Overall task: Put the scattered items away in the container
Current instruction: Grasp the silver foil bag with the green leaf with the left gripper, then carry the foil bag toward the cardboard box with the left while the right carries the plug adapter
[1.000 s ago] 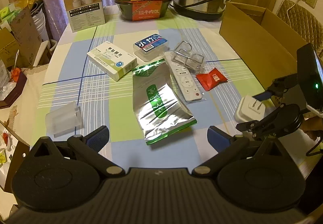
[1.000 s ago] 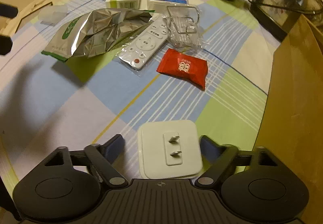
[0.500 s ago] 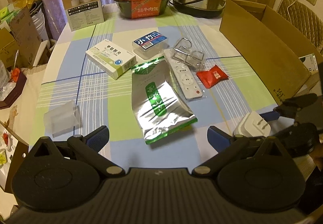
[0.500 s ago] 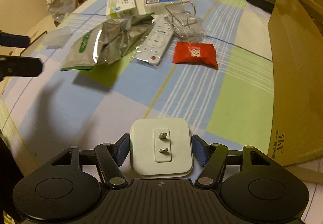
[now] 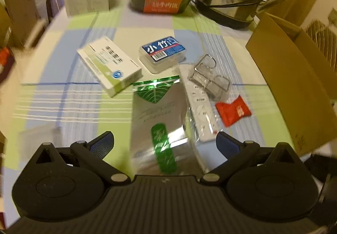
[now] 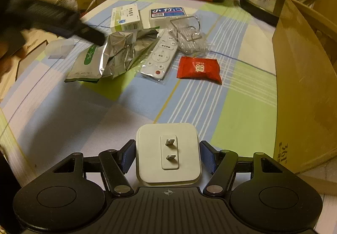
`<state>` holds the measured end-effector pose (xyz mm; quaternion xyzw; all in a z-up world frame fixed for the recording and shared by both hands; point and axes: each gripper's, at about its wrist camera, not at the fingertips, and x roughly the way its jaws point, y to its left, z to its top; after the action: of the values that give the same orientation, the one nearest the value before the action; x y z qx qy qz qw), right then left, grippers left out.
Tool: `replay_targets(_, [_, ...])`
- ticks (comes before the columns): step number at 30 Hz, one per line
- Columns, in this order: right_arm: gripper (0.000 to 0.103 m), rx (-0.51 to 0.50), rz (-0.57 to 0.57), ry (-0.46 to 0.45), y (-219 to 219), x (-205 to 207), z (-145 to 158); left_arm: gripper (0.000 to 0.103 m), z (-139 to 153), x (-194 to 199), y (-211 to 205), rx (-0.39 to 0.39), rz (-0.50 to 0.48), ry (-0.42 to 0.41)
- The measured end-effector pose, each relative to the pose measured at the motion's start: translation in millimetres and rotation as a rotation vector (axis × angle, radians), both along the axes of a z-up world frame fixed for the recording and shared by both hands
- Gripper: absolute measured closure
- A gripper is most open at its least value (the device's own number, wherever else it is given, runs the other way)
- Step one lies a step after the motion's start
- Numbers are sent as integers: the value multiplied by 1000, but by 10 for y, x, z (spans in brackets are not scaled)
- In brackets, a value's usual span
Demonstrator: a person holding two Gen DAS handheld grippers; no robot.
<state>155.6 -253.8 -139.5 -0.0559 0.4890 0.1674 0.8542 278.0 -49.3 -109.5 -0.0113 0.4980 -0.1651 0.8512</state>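
Two blue pads of the left hand-held gripper (image 5: 165, 143) are seen spread wide, the crinkled silver foil pouch with green label (image 5: 162, 126) lying between them on the checked desk (image 5: 69, 105), its long axis running straight ahead. On the right wrist view, the right hand-held gripper (image 6: 167, 157) is pinching the white square plug adapter (image 6: 167, 153); the brown cardboard box (image 6: 305, 95) stands just right.

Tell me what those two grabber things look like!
The left gripper and the right gripper look alike. Each is black plastic, with a ribbed middle plate and a round disc on either side. Jointed black arms with small silver pins reach forward to two fingers tipped with ridged blue pads. A tiny crosshair mark sits on each middle plate. No cables or sleeves show.
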Motion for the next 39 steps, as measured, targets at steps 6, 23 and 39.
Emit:
replay_targets(6, [36, 6, 8, -17, -26, 15, 4, 10, -205, 376, -16, 12, 8, 91])
replay_targets(23, [36, 10, -1, -29, -51, 65, -8, 54, -398, 402, -51, 15, -73, 152])
replay_targets(39, [36, 24, -61, -67, -116, -209, 274, 57, 258, -467, -115, 70, -176, -41])
